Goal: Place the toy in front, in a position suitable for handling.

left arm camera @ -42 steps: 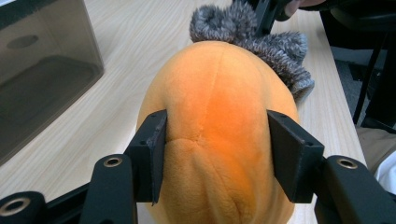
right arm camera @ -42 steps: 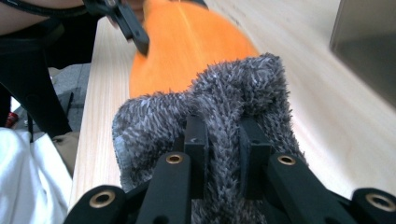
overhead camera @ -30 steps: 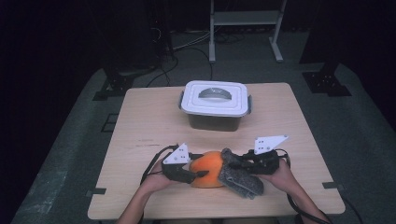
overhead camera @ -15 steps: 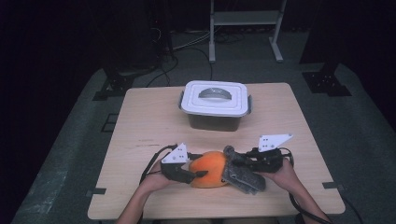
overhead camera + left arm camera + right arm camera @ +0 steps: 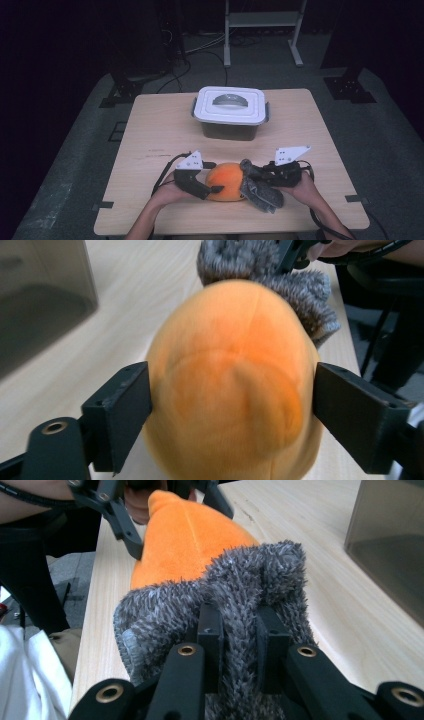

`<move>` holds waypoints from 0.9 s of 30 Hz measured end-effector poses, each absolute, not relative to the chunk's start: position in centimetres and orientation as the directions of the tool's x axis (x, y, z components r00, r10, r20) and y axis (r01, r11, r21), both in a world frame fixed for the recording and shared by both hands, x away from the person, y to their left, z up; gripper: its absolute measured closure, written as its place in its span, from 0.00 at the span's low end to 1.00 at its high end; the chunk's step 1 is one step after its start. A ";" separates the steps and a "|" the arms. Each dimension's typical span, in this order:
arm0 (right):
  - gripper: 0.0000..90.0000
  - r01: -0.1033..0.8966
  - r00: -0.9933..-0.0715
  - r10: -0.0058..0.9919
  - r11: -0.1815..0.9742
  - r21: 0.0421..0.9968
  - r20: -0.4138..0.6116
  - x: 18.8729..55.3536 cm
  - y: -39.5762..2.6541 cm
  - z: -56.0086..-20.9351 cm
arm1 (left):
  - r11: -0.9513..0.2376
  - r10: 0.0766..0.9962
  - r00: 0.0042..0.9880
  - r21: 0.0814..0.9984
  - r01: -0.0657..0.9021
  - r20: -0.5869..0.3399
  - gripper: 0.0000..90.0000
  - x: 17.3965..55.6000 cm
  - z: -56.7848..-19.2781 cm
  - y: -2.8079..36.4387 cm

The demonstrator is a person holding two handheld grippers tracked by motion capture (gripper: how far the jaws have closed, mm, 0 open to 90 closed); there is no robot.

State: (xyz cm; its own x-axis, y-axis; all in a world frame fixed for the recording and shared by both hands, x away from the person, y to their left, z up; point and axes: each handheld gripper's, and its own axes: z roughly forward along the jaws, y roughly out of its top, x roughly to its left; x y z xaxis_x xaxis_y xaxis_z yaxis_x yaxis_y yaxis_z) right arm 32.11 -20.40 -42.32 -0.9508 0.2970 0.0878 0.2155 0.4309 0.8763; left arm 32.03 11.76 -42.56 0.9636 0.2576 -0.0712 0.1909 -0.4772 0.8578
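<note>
Near the front edge of the pale wooden surface (image 5: pixel 160 130) lies a rounded orange plush toy (image 5: pixel 226 181) with a shaggy grey fabric end (image 5: pixel 260 192) on its right side. The left gripper (image 5: pixel 210 177) reaches in from the toy's left. Its jaws have just been opening, and they now stand a moderate way apart with the orange body between them. In the left gripper view the orange plush toy (image 5: pixel 232 380) bulges between the two black jaws; the left-hand jaw in that view sits right at the plush, while the right-hand one looks just clear of it, so the plush is no longer squeezed.

The right gripper (image 5: pixel 252 172) comes in from the toy's right. In the right gripper view its jaws are drawn tightly together, pinching a fold of the shaggy grey fabric end (image 5: pixel 250 595) between them, with the orange body (image 5: pixel 187 537) lying beyond and the left gripper (image 5: pixel 172 502) at the toy's far end.

Farther back on the surface, well apart from the toy, stands a lidded plastic box with a white lid and grey handle (image 5: pixel 230 105).
</note>
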 end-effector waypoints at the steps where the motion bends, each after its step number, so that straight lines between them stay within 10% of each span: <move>1: 0.85 0.211 -0.951 0.296 0.427 0.879 0.085 32.1 -20.4 -42.1 | -0.485 0.256 0.965 0.855 0.181 -0.060 0.30 32.0 -42.5 11.8; 8: 0.85 0.150 -0.965 0.257 0.394 0.907 0.048 31.5 -18.9 -40.5 | -0.515 0.239 0.966 0.856 0.043 0.096 0.50 31.1 -41.9 11.3; 27: 0.85 0.167 -0.959 0.280 0.437 0.884 0.043 31.5 -19.3 -40.7 | -0.498 0.262 0.959 0.867 0.034 0.112 0.46 30.7 -41.4 10.6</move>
